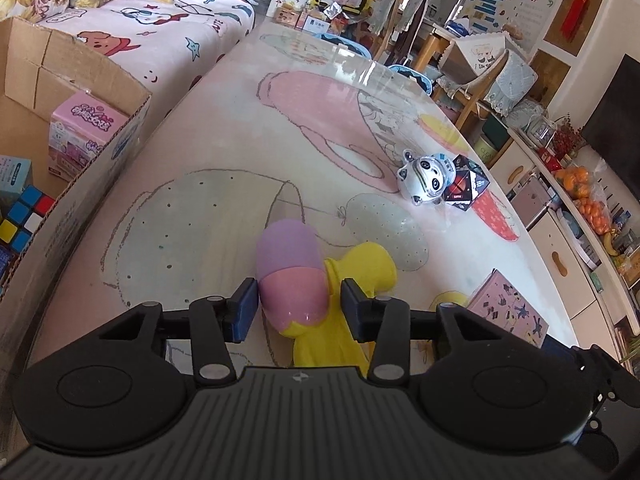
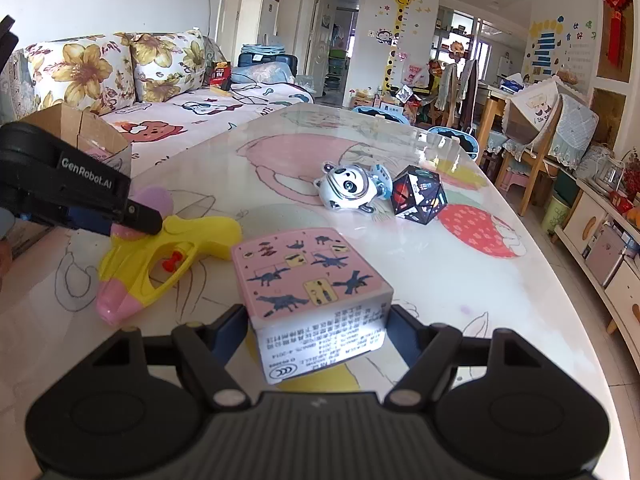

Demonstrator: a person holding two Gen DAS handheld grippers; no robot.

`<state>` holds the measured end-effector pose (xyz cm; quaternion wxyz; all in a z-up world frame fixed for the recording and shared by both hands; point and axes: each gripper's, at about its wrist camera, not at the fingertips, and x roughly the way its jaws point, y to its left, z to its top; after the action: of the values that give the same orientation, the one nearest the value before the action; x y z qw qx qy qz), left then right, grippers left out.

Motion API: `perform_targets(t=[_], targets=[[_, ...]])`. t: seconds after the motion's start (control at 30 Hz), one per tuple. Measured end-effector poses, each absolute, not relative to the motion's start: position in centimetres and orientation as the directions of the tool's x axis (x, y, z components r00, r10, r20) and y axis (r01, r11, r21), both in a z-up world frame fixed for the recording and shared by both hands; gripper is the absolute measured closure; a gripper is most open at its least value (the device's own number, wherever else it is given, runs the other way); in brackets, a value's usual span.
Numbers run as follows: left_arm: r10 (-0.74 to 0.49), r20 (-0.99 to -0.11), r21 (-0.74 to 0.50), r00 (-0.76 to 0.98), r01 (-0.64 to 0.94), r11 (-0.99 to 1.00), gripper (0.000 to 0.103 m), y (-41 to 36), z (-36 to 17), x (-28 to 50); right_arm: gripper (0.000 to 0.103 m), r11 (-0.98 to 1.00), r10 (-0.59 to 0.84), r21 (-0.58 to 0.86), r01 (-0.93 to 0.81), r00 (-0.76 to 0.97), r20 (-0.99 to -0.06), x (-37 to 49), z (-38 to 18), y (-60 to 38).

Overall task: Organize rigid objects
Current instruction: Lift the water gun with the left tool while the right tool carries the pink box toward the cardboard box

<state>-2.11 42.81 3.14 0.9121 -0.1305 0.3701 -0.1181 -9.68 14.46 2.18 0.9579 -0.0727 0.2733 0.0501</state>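
A yellow toy water gun point(image 1: 360, 268) with a pink and purple tank point(image 1: 290, 276) lies on the table. My left gripper point(image 1: 298, 300) is shut on it, one blue pad against the tank and the other against the yellow body. In the right wrist view its black finger point(image 2: 138, 216) rests on the gun point(image 2: 192, 240). My right gripper point(image 2: 318, 320) is shut on a pink box point(image 2: 308, 276) printed with dinosaur figures, a pad on each side. The same box point(image 1: 508, 308) shows at the left view's lower right.
An open cardboard box point(image 1: 84, 196) stands at the table's left edge, holding a Rubik's cube point(image 1: 24, 216) and a pink carton point(image 1: 80, 128). A panda toy point(image 2: 350, 188) and a black polyhedral puzzle point(image 2: 418, 198) lie farther back. A sofa point(image 2: 120, 76) runs behind the table.
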Motion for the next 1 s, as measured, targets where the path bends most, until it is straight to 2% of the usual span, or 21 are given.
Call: perform_targets(t=[0.07,0.13,0.27,0.57,0.63,0.67,1.0], targets=[[-0.326,-0.648,-0.341,0.688,0.121,0.932,0.037,42.6,2.9,-2.2,0.027,0.985,0.062,-0.104,-0.138,0.844,-0.533,-9.6,2.1,14.5],[-0.346,-0.652,-0.349,0.675,0.138,0.927,0.01,42.2,2.7,-2.3,0.027,0.984,0.067,-0.105,-0.145,0.842,-0.535,-9.5,2.0,14.5],[-0.368,-0.657,-0.326,0.658,0.191,0.926,0.0,40.9,2.8,-2.8,0.027,0.981,0.073,-0.115,-0.159,0.84,-0.538,-9.3,1.8,14.7],[-0.235,-0.673,-0.077,0.701,0.249,0.965,0.0,37.7,2.0,-3.9,0.027,0.98,0.087,-0.101,-0.169,0.833,-0.547,-9.0,1.8,14.4],[-0.191,-0.665,-0.017,0.722,0.241,0.97,0.009,37.2,1.8,-4.2,0.027,0.979,0.089,-0.104,-0.173,0.832,-0.547,-9.0,1.8,14.4],[-0.181,-0.663,0.0,0.727,0.242,0.97,0.009,37.2,1.8,-4.3,0.027,0.98,0.09,-0.102,-0.173,0.832,-0.548,-9.0,1.8,14.3],[-0.192,-0.656,-0.07,0.73,0.194,0.978,0.009,38.1,2.7,-4.3,0.027,0.977,0.104,-0.099,-0.187,0.833,-0.544,-9.3,2.1,14.6]])
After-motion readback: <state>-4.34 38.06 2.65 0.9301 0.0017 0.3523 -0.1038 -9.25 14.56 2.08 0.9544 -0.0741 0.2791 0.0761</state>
